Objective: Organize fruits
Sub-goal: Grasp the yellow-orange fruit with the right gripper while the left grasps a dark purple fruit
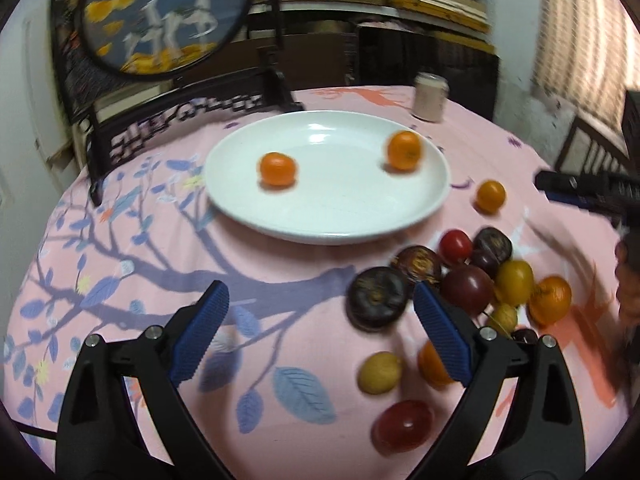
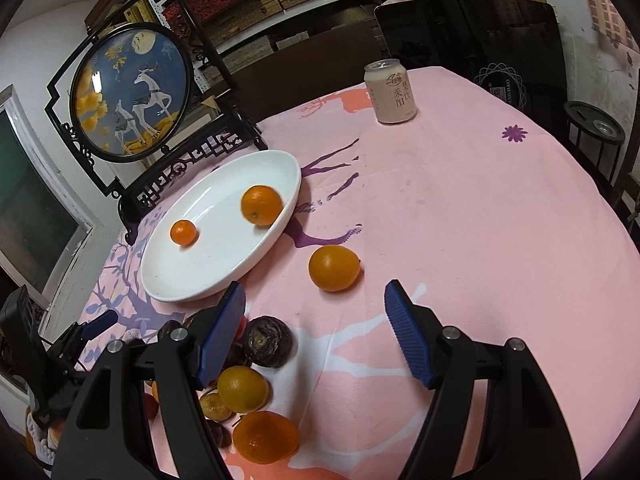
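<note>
A white plate (image 1: 332,216) (image 2: 192,276) holds two oranges (image 1: 277,169) (image 1: 404,150), which also show in the right wrist view (image 2: 183,232) (image 2: 261,205). A lone orange (image 2: 334,268) (image 1: 490,196) lies on the cloth right of the plate. A pile of fruit lies near: dark passion fruits (image 1: 378,297) (image 2: 267,341), a red tomato (image 1: 455,245), a yellow fruit (image 1: 513,282) (image 2: 242,389) and an orange (image 1: 551,300) (image 2: 265,436). My left gripper (image 1: 320,300) is open and empty beside the pile. My right gripper (image 2: 316,300) is open and empty just before the lone orange.
A pink patterned cloth (image 2: 460,220) covers the round table. A drink can (image 2: 390,91) (image 1: 430,97) stands at the far side. A framed round deer picture on a black stand (image 2: 132,92) (image 1: 160,16) rises behind the plate. Shelves stand beyond.
</note>
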`<control>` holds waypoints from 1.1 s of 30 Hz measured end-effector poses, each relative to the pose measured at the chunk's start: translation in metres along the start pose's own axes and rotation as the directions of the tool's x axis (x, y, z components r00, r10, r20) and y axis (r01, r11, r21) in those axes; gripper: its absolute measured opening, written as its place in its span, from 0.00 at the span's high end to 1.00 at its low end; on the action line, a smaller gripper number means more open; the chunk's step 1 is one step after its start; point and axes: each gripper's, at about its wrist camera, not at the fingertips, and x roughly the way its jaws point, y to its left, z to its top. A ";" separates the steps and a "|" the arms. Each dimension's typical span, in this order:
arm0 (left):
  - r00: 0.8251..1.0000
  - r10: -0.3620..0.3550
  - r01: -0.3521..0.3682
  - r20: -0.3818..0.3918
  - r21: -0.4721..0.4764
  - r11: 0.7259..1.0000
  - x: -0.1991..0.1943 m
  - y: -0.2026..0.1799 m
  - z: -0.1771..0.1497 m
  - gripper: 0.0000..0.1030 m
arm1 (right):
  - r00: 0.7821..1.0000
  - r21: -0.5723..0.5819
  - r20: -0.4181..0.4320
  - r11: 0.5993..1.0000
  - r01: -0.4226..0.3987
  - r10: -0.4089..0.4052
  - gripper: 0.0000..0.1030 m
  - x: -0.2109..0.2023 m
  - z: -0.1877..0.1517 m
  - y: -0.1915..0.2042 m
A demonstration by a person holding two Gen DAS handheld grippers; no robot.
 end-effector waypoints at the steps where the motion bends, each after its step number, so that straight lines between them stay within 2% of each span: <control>1: 1.000 -0.003 0.003 0.002 0.019 1.000 0.001 -0.005 0.000 0.08 | 1.000 -0.001 0.000 1.000 -0.001 0.001 0.30 0.000 0.000 0.000; 5: 1.000 0.010 -0.010 -0.007 0.084 0.996 0.011 -0.020 0.002 0.08 | 1.000 -0.002 0.000 1.000 0.005 -0.005 0.30 0.000 0.000 -0.001; 8: 0.995 0.080 -0.073 -0.058 0.122 0.990 0.027 -0.022 0.003 0.07 | 1.000 -0.001 -0.001 1.000 0.004 -0.004 0.30 0.000 0.000 -0.001; 10: 0.992 0.094 -0.089 -0.079 0.065 0.994 0.029 -0.003 0.004 0.05 | 1.000 0.000 -0.004 1.000 0.005 -0.005 0.30 0.001 0.000 -0.001; 13: 0.970 0.224 -0.227 -0.095 -0.013 0.974 0.026 0.029 0.001 0.06 | 1.000 0.006 -0.010 1.000 0.009 -0.009 0.30 0.002 0.000 -0.003; 16: 0.984 0.161 -0.166 -0.079 -0.071 0.984 0.019 0.039 0.003 0.06 | 1.000 0.012 -0.017 1.000 0.005 -0.005 0.30 0.004 0.000 -0.004; 21: 0.983 0.169 -0.169 -0.076 0.018 0.986 0.026 0.018 0.002 0.06 | 1.000 0.012 -0.018 1.000 0.007 -0.007 0.30 0.005 -0.001 -0.004; 24: 0.991 0.125 -0.125 -0.058 -0.007 0.992 0.025 0.021 0.005 0.06 | 1.000 0.008 -0.021 1.000 0.009 -0.009 0.30 0.007 -0.002 -0.004; 28: 0.991 0.104 -0.105 -0.078 -0.006 0.994 0.035 0.018 0.008 0.08 | 0.999 -0.004 -0.035 1.000 0.017 -0.017 0.30 0.012 -0.003 -0.002; 33: 0.991 0.069 -0.072 -0.111 -0.025 0.997 0.044 0.015 0.010 0.39 | 0.999 -0.024 -0.049 0.999 0.022 -0.024 0.33 0.020 -0.002 0.005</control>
